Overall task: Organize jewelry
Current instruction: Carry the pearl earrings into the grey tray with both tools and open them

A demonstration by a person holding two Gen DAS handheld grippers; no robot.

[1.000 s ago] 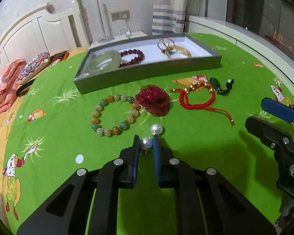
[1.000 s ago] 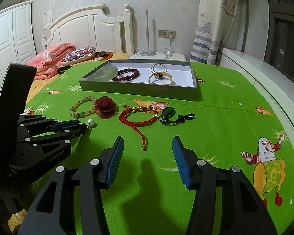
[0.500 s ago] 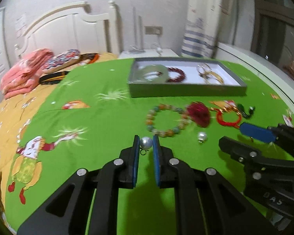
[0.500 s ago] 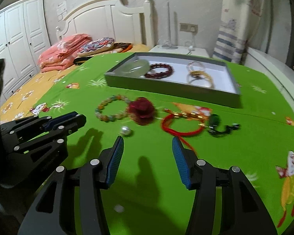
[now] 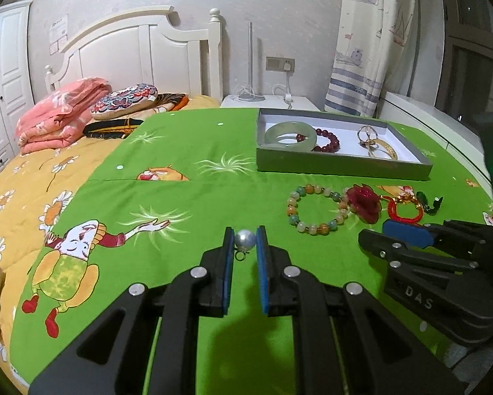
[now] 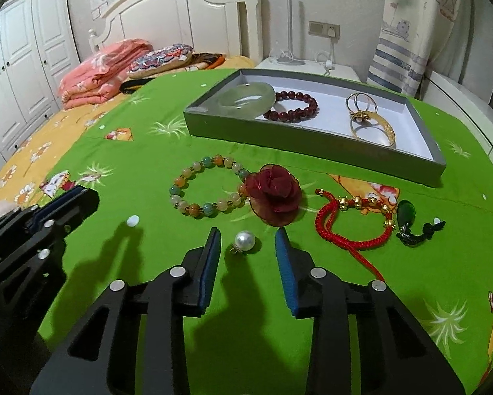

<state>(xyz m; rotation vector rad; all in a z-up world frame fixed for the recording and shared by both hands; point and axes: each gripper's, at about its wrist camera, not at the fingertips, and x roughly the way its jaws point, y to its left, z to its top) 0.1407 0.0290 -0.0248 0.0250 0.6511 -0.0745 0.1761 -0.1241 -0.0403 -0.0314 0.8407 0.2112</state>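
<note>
Pearl earring two (image 6: 245, 241) is lying on the green bedspread (image 6: 121, 151), directly between the spread fingers of the right gripper (image 6: 248, 240) and centred in the gap, touching neither pad. Its small metal loop is pointing toward the gripper body and slightly left, so the round bead is facing the pads from both sides; no long axis is constraining the approach. The right jaws are standing wide apart and holding nothing.

The left gripper (image 5: 245, 239) is gripping the matching pearl earring (image 5: 245, 239) between its pad tips, jaws nearly closed on the bead, loop hanging below. It is sitting off to the left, well apart from the loose pearl, so the right gripper is judged the nearer tool for that pick.

The grey tray (image 6: 312, 146) is lying ahead of both grippers, beyond the beaded bracelet (image 6: 207, 186) and the red rose brooch (image 6: 274, 194).
</note>
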